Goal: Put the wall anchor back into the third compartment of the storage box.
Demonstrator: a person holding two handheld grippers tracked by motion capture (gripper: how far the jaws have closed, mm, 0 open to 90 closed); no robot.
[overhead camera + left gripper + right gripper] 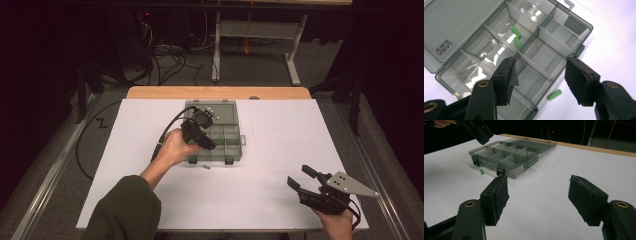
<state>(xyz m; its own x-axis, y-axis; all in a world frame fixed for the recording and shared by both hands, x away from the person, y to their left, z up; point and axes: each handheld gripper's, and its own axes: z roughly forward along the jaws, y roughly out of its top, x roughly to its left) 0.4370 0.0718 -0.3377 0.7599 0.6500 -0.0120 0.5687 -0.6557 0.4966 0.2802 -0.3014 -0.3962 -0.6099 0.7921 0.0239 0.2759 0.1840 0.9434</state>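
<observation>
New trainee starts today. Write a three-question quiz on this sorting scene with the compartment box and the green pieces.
1. How many green pieces lie inside the compartment box, and do they share one compartment?
2. True or false: the left gripper is clamped on a green piece.
3. Where is the loose green piece? A) on the lid B) on the white table beside the latch side of the box C) between the right gripper jaws

Key
1. Two green pieces, together in one compartment.
2. False: its jaws stand open over the box with nothing between the pads.
3. B
</observation>
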